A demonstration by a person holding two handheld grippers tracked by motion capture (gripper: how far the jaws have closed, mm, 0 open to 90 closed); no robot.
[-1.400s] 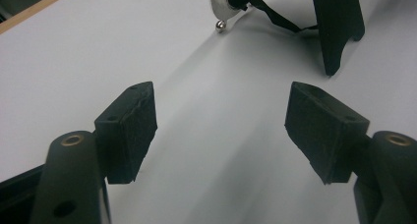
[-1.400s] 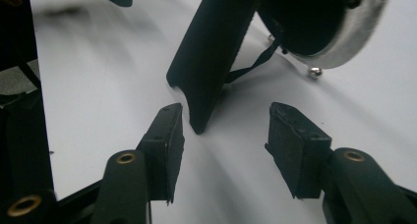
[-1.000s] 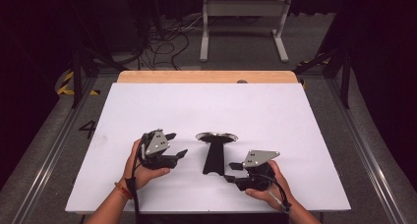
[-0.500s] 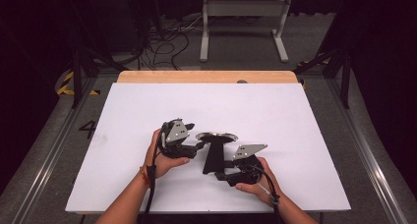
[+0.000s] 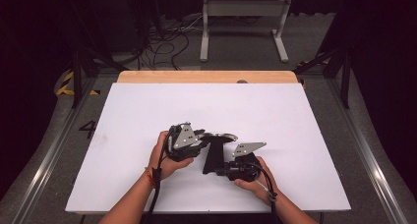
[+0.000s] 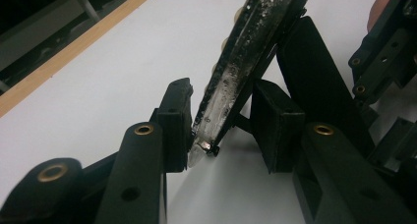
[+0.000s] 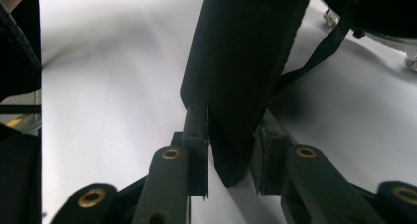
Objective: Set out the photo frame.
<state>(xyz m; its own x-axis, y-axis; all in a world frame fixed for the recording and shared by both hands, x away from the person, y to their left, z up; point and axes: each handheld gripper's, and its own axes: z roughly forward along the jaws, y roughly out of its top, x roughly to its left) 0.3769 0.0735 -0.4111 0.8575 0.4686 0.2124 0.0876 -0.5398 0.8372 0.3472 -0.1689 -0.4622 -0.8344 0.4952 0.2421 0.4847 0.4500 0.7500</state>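
Both grippers have been brought in from either side since a second ago. The left gripper [image 5: 199, 135] is now set around the rim of the round glassy disc [image 5: 220, 135], jaws apart. The flat black stand leg [image 5: 213, 155], mid-table, is being clamped by the right gripper [image 5: 221, 171]. Lifting looks imminent.

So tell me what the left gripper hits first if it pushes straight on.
Probably the clear disc's edge, already between the open jaws of the left gripper and touching one; the black stand lies just behind.
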